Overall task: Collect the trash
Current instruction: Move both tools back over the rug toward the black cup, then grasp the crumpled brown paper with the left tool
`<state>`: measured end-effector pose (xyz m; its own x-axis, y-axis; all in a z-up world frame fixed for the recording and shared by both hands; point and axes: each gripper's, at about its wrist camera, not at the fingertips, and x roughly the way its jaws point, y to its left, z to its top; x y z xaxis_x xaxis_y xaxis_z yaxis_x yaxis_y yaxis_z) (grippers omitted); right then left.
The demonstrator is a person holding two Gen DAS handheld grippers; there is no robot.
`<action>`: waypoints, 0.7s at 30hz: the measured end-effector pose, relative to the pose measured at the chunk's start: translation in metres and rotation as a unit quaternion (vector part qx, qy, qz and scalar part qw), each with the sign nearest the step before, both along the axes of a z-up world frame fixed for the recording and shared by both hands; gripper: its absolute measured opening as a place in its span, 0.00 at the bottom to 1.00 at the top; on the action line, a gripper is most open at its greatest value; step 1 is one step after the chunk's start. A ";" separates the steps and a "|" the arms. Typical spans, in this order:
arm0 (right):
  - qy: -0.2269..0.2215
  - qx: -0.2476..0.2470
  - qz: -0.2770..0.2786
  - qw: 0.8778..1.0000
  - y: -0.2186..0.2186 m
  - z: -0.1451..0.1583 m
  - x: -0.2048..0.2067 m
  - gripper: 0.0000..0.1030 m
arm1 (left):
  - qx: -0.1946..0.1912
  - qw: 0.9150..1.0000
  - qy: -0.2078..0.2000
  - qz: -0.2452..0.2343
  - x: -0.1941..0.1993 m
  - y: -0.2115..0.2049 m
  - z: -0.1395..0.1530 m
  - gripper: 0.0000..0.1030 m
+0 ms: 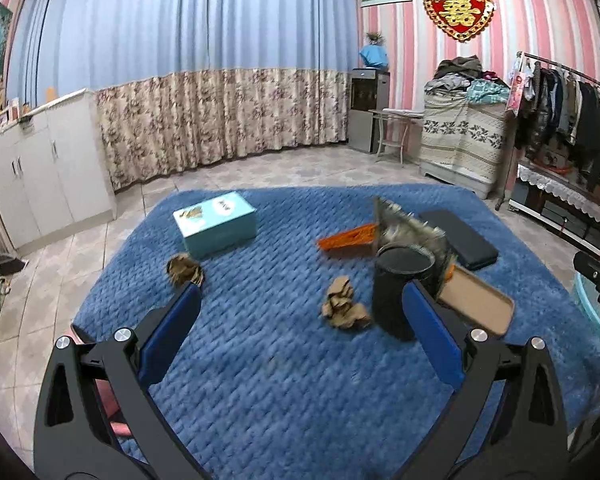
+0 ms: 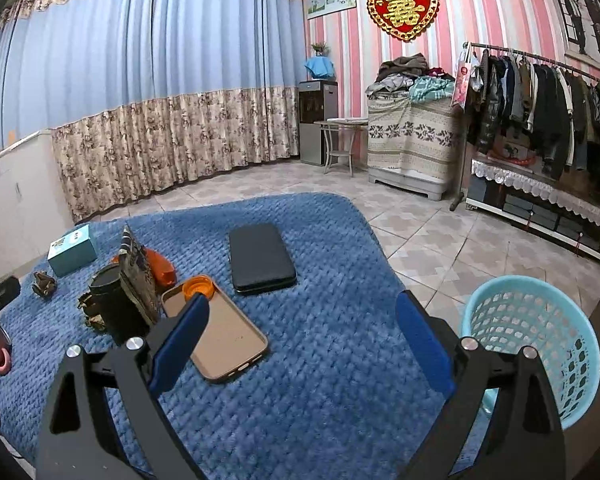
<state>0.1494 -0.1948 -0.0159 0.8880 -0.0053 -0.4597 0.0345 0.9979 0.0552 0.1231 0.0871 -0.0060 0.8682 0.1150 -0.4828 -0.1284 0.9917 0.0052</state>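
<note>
Two crumpled brown paper balls lie on the blue blanket (image 1: 260, 380): one (image 1: 344, 307) in the middle ahead of my open left gripper (image 1: 302, 300), one (image 1: 185, 269) by its left fingertip. In the right wrist view they show at the left, one (image 2: 44, 283) alone, the other (image 2: 90, 312) beside a black cylinder (image 2: 112, 300). A light blue mesh basket (image 2: 540, 344) stands on the floor at the right, next to my open, empty right gripper (image 2: 302, 308). Its rim shows in the left wrist view (image 1: 598, 312).
On the blanket: a teal box (image 1: 216, 225), an orange packet (image 1: 350, 240), a black cylinder (image 1: 400, 288), a patterned bag (image 1: 408, 232), a tan phone case (image 2: 220, 336), a black case (image 2: 260, 258), an orange lid (image 2: 198, 286). White cabinets (image 1: 40, 176) left, clothes rack (image 2: 540, 100) right.
</note>
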 end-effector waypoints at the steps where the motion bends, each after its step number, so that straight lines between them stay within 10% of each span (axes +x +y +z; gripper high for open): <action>1: 0.003 0.003 0.001 1.000 0.000 -0.001 0.001 0.90 | 0.001 1.000 0.002 0.002 0.001 0.002 -0.003 0.95; 21: 0.053 -0.040 0.013 0.998 0.038 -0.025 0.039 0.95 | -0.008 0.996 0.084 -0.028 0.064 -0.007 -0.059 0.93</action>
<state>0.1881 -0.1566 -0.0412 0.8351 -0.0233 -0.5497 0.0103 0.9996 -0.0268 0.1874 0.0802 -0.0649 0.7799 0.0605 -0.6230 -0.0720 0.9974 0.0068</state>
